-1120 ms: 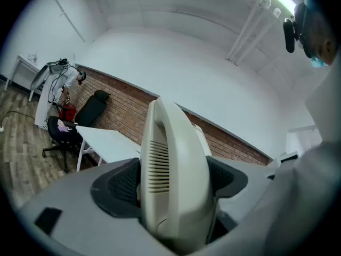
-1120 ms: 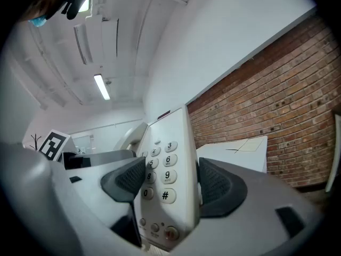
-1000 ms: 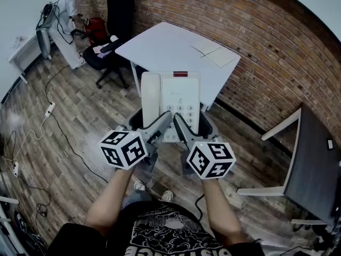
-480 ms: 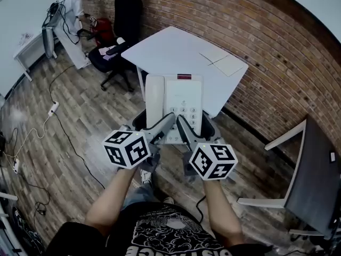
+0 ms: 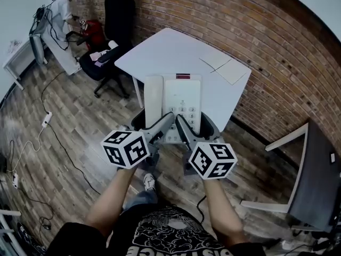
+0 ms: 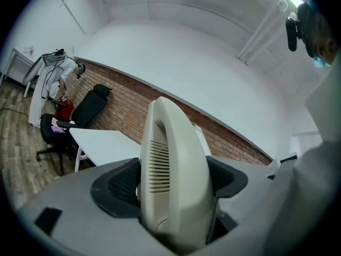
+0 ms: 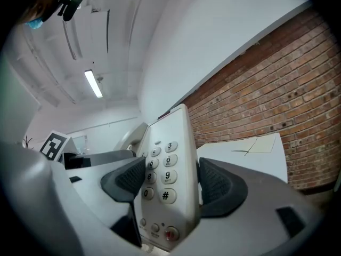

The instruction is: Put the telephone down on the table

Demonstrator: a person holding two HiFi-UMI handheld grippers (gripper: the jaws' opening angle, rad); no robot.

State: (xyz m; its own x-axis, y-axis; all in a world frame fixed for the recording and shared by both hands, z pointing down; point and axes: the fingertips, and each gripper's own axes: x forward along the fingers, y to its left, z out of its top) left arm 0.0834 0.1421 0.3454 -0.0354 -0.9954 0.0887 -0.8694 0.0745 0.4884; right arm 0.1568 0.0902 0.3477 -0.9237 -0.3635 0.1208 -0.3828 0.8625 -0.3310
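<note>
Cream plastic: the telephone (image 5: 176, 106) is a smooth, hard-shelled desk set, a flat wedge. A rounded handset (image 5: 153, 101) lies along its left side, and a keypad (image 5: 181, 112) of small round buttons sits on the right.
Where it is: in the air in front of the person, carried by both tongs. It appears to hang over the near corner of the bench (image 5: 160, 49) and is not set down on it.
Left tongs (image 5: 163, 126): closed on the handset end, with dark ribbed pads pressing its slotted, bulging shell from both flanks.
Right tongs (image 5: 183, 127): closed on the base. One textured pad lies against the keyed face by the lower numbers, and the other is behind the casing.
Bench: a matt white, flat top on thin legs, mostly bare, with two pale paper sheets (image 5: 224, 67) near its far right corner.
Surroundings: a rough red brick wall (image 5: 266, 31) and a worn wooden plank floor (image 5: 64, 127).
Done, as I judge it: the telephone is gripped, raised and brought up to the bench.
Left to do: lower it flat onto the white top, then open both tongs and draw them clear.
Handling: the shell is rigid and slick. The handset probably only rests in its cradle, so a tilt could let it slide.
</note>
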